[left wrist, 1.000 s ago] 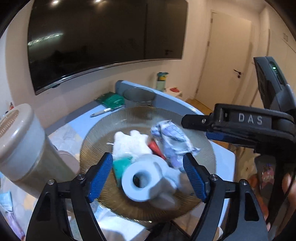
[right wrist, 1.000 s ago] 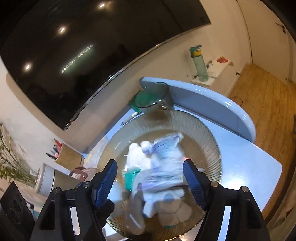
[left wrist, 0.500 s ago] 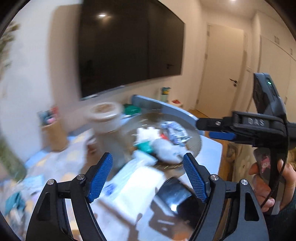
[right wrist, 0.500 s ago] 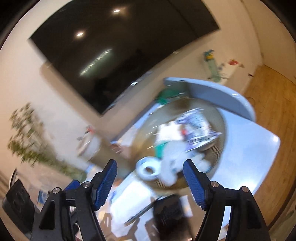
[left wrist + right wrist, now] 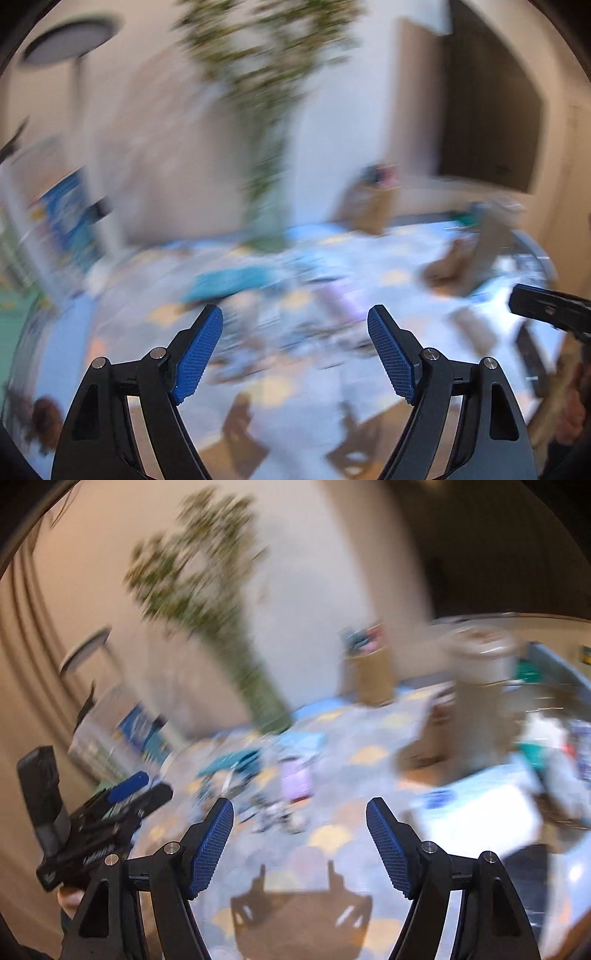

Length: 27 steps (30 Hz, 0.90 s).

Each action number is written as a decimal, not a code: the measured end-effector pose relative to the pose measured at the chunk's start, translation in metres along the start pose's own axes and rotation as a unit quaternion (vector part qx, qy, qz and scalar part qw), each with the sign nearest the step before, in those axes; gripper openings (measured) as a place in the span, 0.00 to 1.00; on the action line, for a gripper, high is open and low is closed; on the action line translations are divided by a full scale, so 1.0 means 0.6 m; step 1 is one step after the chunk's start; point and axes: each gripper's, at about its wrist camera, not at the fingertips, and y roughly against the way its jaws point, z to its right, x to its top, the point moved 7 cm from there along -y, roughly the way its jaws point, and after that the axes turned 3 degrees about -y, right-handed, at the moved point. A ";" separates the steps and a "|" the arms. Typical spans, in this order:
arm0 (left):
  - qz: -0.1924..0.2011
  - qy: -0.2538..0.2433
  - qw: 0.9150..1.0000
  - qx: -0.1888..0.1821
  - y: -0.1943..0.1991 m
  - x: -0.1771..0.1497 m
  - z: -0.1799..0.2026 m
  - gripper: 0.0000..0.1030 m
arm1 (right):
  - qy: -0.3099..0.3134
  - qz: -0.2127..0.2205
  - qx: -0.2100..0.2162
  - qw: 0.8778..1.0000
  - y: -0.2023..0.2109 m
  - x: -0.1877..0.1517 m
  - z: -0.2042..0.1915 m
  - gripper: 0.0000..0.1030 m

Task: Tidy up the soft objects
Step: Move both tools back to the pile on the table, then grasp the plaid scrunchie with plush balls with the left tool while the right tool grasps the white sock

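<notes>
Blue ribbed pads on both my grippers stand well apart with nothing between them; both tools are released and empty. Both views are heavily smeared, so small detail is unreadable.

Left wrist view, left to right: a grey lamp shade (image 5: pixel 70 38) sits high at the edge, then a leafy plant (image 5: pixel 266 74) against the pale wall. Below it, a patterned tablecloth (image 5: pixel 280 391) covers the table. My left gripper (image 5: pixel 295 350) hangs over scattered soft items, among them a teal cloth (image 5: pixel 225 282) and a lilac packet (image 5: pixel 340 295), neither touched. Further right stands a brown pen cup (image 5: pixel 369 210). My right gripper (image 5: pixel 550 308) enters at the far right edge.

Right wrist view, left to right: my left gripper appears at the left edge, with fingers (image 5: pixel 72 897) of my hand under it. The teal cloth and lilac packet lie ahead of my right gripper. A white box (image 5: pixel 476 805) follows, then a tall beige jar (image 5: pixel 480 672). At the far right, a bowl (image 5: pixel 554 686) holds more soft items; I cannot tell them apart.
</notes>
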 end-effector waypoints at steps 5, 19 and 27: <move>-0.035 0.077 0.996 0.003 -0.056 -0.074 -0.107 0.77 | 0.037 -0.030 -0.004 0.999 -0.126 -0.052 -0.037 0.71; -0.069 0.127 0.989 -0.022 -0.128 -0.149 -0.155 0.77 | 0.033 -0.061 -0.058 0.996 -0.253 -0.116 0.009 0.71; -0.060 0.085 0.994 -0.019 -0.121 -0.141 -0.129 0.74 | 0.041 -0.055 -0.068 0.995 -0.250 -0.117 0.008 0.79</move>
